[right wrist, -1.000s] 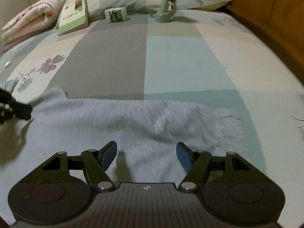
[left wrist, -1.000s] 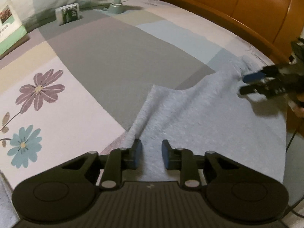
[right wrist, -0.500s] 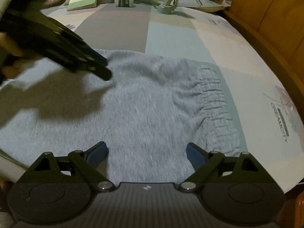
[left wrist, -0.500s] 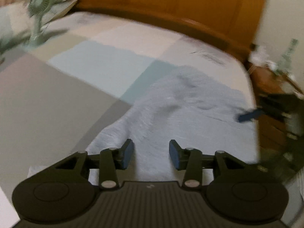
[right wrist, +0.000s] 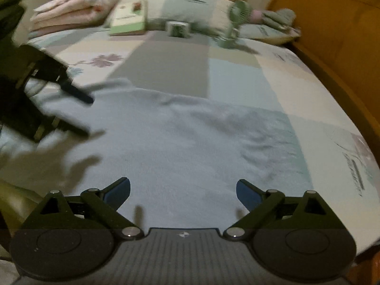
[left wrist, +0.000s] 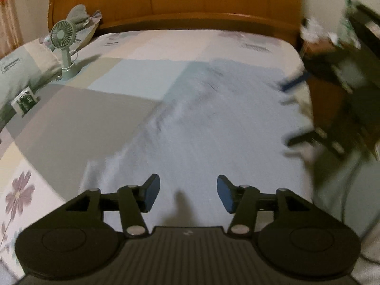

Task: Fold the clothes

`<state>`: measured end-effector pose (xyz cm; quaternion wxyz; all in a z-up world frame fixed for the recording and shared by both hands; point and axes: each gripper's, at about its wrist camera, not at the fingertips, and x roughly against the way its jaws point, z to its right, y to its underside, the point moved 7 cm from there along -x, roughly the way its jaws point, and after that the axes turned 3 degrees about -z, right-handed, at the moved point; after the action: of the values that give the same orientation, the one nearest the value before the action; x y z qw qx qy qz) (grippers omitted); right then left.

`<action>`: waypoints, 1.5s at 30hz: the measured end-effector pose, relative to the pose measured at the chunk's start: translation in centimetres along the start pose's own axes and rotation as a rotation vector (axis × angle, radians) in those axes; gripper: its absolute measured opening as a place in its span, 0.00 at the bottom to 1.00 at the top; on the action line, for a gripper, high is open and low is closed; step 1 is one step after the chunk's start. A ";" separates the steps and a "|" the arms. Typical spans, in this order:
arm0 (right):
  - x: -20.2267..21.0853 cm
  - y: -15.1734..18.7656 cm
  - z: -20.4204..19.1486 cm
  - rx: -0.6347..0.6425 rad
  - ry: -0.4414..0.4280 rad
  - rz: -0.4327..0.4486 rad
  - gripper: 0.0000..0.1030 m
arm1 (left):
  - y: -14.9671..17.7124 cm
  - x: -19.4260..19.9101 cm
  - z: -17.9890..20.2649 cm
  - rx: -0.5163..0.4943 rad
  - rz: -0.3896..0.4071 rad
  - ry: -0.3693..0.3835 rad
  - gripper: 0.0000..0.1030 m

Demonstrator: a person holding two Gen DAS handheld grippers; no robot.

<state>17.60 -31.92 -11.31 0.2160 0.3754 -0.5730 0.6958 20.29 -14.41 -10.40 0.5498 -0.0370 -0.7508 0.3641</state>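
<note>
A pale blue-grey garment (left wrist: 213, 130) lies spread flat across the patchwork bedsheet (left wrist: 118, 109), with its gathered waistband toward the right in the right wrist view (right wrist: 273, 142). My left gripper (left wrist: 187, 193) hovers over the garment's near part. Its jaws are opening and nothing is between the blue pads. It also shows blurred at the left of the right wrist view (right wrist: 85, 116). My right gripper (right wrist: 182, 190) hangs over the garment's (right wrist: 178, 142) near edge, jaws wide and still opening, with nothing between them. In the left wrist view it appears blurred at the right (left wrist: 288, 114).
A small green fan (left wrist: 64, 47), a little box (left wrist: 25, 101) and pillows (left wrist: 21, 66) sit at the head of the bed. A book (right wrist: 128, 21) leans on a pillow beside a folded pink blanket (right wrist: 71, 7). The wooden bed frame (left wrist: 190, 0) and a cluttered side table (left wrist: 320, 54) border the bed.
Both grippers have spread their jaws wider. The left wrist view has swung round from the pillows toward the wooden frame. The garment now lies flatter and broader on the sheet.
</note>
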 end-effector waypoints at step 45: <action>-2.6 2.3 -11.7 0.015 -0.027 0.009 1.00 | 14.6 8.0 -0.5 0.491 0.003 -0.197 0.71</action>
<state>14.36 -20.94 -15.47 0.2024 0.3836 -0.5724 0.6959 12.50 0.22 -12.52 0.4662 0.1322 -0.6897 0.5381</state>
